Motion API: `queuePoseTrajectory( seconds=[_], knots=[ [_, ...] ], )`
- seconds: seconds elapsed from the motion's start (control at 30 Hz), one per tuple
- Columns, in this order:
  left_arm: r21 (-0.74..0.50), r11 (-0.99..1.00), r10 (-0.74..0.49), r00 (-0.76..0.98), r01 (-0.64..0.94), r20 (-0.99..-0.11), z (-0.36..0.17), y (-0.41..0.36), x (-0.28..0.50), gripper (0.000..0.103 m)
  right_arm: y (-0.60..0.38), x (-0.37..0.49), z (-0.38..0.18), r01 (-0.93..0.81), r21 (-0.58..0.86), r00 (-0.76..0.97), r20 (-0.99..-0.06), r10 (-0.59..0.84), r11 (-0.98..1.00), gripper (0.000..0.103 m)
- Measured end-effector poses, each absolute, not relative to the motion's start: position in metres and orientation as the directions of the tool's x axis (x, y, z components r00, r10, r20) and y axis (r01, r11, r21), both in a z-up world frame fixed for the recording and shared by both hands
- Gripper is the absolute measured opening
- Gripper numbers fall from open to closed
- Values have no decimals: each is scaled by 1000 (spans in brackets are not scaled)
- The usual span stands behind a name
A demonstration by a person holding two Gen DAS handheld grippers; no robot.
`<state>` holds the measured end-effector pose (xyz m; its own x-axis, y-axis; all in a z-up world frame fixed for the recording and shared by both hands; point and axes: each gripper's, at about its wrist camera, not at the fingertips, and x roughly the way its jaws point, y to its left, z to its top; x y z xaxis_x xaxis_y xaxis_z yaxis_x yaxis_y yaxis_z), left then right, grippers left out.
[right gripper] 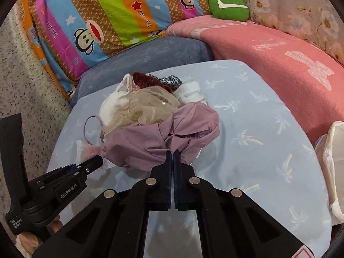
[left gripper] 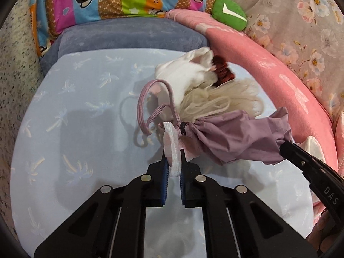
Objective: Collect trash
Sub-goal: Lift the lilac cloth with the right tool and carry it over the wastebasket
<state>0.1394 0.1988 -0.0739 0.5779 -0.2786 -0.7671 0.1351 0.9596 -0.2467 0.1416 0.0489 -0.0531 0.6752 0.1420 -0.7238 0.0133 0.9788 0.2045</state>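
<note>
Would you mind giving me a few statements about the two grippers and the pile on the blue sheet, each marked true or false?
1. The left gripper is closed on a white strap. True.
2. The right gripper is wide open above the pile. False: it is shut on the mauve fabric.
3. A green cushion lies at the back, beyond the pink blanket. True.
4. The mauve fabric lies on the pink blanket. False: it is over the blue sheet.
5. A cream mesh piece sits in the pile behind the mauve fabric. True.
</note>
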Motion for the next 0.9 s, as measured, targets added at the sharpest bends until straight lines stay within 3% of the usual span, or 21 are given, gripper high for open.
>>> queuePoseTrajectory(
  seconds=[0.57,0.9],
  knots=[
    [-203,928,-367,669,313,-646,17,123,98,9,-52,68,64,102,232,846,-531,38,967,1],
    [-180,885,-441,645,430,-624,33,52,77,9,-147,24,84,236,233,868,-487,-97,943,1]
  ],
)
